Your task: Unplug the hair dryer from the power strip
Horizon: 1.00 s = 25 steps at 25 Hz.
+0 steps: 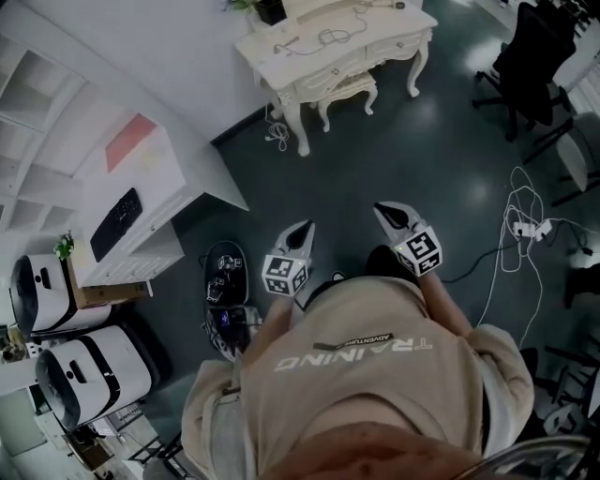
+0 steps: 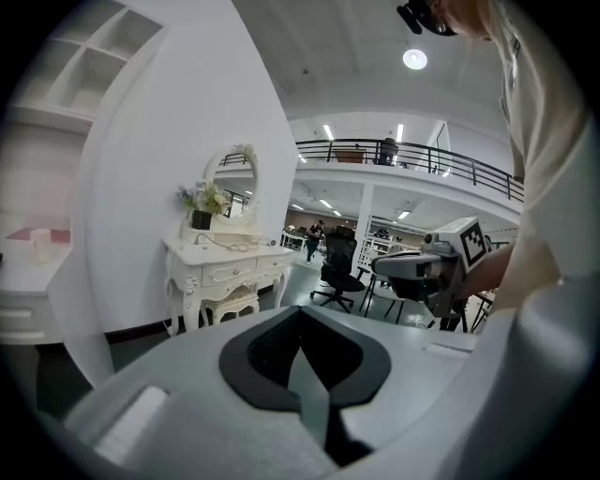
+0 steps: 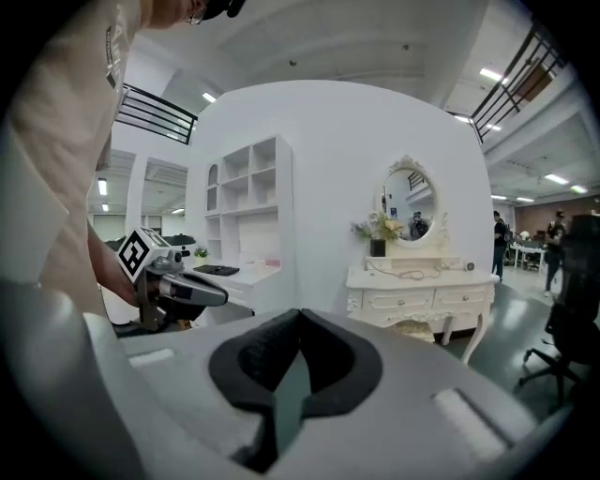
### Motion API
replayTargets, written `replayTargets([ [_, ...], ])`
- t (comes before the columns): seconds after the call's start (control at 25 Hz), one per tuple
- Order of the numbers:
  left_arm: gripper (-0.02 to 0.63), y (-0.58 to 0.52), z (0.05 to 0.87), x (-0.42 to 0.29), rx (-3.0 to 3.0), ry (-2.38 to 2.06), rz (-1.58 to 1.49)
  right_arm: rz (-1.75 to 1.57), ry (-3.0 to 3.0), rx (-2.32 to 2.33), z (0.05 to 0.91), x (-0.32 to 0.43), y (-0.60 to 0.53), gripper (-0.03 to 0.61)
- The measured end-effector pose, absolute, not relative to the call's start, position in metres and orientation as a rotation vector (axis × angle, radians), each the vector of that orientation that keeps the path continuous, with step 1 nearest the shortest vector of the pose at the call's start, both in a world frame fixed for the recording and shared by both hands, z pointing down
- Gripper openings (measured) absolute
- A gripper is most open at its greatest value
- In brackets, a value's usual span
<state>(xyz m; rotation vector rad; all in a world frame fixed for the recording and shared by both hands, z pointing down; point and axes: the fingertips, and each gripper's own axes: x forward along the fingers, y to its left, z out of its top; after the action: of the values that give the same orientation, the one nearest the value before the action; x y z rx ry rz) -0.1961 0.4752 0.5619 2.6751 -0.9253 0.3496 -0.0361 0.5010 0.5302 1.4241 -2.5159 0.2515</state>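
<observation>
The person wears a beige shirt [image 1: 375,375] with white lettering. The left gripper [image 1: 304,228] and right gripper [image 1: 384,210] are grey and black-padded, each with 1 black-and-white marker cube [image 1: 285,275].

Floor [image 1: 441,141] smooth, glossy — dressing table [image 1: 384,28] smooth painted finish; shirt [image 1: 375,394] matt cloth; left gripper [image 2: 300,309] matt plastic, ribbed black pads [image 2: 267,352].

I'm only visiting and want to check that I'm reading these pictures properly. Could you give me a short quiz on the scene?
1. True or false: the left gripper and the right gripper each clamp a plug.
2. What stands under the white dressing table? A: a stool. B: a bin. C: a ladder.
3. Fill in: the white cables to the person's right lie on the ____.

Key: 1 false, both have their jaws together on nothing. 2 A. 3 floor.
</observation>
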Motion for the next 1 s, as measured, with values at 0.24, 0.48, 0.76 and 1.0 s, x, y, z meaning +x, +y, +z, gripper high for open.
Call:
replayTargets([
  [0.24,0.006,0.454,0.577,-0.186,2.617,-0.903,0.361,0.341,-2.501,1.365,0.551,-0.036,0.474,0.005],
  [0.48,0.006,0.398,0.566,-0.152,2.626,-0.978,0.371,0.312,-2.576,1.354,0.546,-0.004,0.404,0.005],
  [0.76,0.006,0.331,0.564,-0.085,2.555,-1.045,0.377,0.237,-2.581,1.315,0.547,0.065,0.326,0.005],
  [1.0,0.006,0.292,0.567,-0.043,2.528,-1.113,0.360,0.213,-2.647,1.183,0.554,0.080,0.276,0.005],
])
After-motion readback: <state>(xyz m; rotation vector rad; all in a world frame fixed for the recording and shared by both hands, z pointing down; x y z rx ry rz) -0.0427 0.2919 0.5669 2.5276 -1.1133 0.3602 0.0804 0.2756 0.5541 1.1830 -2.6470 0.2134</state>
